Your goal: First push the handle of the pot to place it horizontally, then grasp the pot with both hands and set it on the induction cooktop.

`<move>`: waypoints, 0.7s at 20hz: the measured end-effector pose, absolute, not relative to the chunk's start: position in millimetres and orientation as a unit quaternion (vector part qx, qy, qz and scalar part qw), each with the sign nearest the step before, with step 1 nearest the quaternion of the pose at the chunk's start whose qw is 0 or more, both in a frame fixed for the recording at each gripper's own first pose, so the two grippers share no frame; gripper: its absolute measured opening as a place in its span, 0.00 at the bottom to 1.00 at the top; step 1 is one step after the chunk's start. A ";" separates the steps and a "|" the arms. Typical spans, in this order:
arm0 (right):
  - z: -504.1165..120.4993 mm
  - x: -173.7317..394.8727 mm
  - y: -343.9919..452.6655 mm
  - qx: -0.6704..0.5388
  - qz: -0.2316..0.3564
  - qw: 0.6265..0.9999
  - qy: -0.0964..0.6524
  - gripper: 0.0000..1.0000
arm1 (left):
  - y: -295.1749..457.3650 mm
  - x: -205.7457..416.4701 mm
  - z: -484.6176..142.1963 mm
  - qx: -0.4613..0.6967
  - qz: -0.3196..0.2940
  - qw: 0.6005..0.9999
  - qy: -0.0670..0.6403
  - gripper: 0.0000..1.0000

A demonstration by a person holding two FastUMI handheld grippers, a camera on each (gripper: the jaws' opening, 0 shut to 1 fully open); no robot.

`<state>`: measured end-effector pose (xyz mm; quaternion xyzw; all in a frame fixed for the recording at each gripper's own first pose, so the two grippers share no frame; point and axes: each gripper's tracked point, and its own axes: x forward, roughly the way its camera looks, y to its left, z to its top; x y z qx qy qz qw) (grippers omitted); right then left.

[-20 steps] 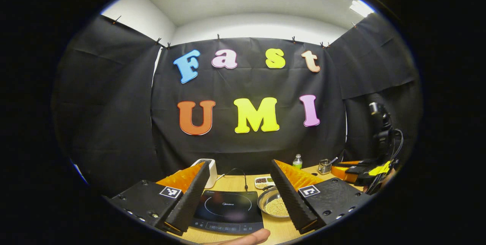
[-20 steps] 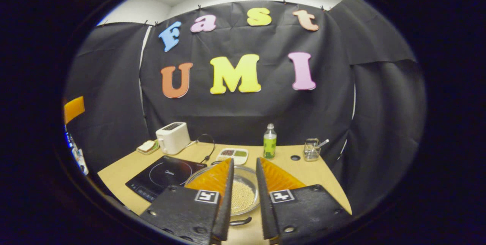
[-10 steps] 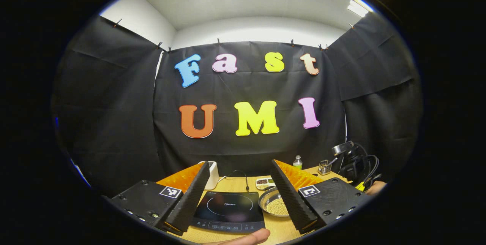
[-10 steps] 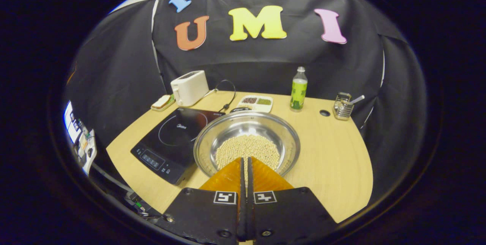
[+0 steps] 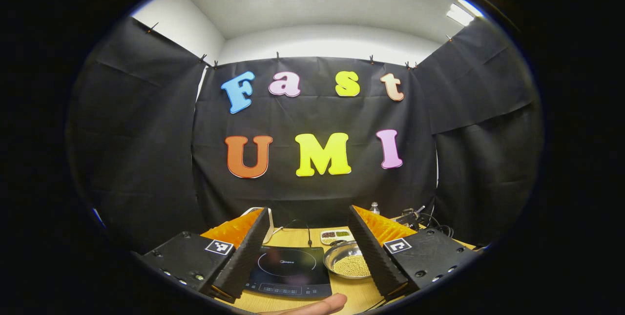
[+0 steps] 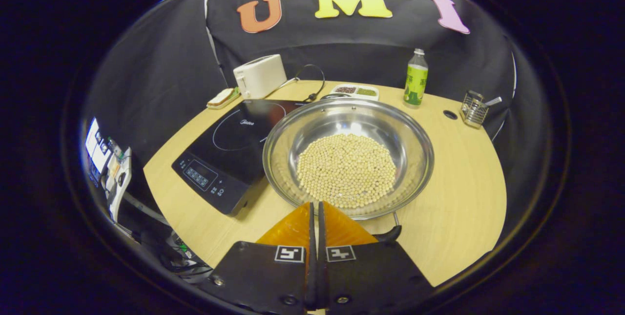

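**Pot of beans beside the cooktop, one claw closed, one spread**

The pot point(image 6: 347, 156) is a wide, shallow steel pan with a shiny rim, holding a flat heap of pale round beans point(image 6: 346, 169). It sits near the middle of the bench point(image 6: 454, 198), its left side touching or overlapping the black induction cooktop point(image 6: 229, 151). One dark handle point(image 6: 390, 233) pokes out at its near rim, partly hidden behind the right gripper point(image 6: 314, 207), whose fingers are pressed together with nothing between them.

The left gripper point(image 5: 308, 227) is held spread wide, empty, well back from the bench's near edge.

Along the far edge stand one toaster point(image 6: 260, 75), one bottle point(image 6: 415, 79), one divided tray point(image 6: 355, 91) and one wire holder point(image 6: 473, 109). A fingertip point(image 5: 317, 305) is cut off at the bottom of the left gripper view.
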<state>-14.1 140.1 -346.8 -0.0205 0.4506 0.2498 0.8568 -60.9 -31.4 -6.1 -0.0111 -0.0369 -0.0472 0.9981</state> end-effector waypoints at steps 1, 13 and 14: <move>-348.5 -17.2 139.8 -0.018 0.251 0.855 0.453 0.04 | -28.9 -59.8 -6.9 -0.011 -0.045 0.998 -0.033 0.96; -368.7 -37.8 127.2 -0.036 0.253 0.830 0.496 0.01 | -15.0 -52.0 -13.9 -0.019 -0.022 0.999 -0.013 0.96; -370.6 -38.5 126.3 -0.031 0.251 0.829 0.499 0.01 | -15.1 -53.9 -12.9 -0.021 -0.022 0.999 -0.014 0.96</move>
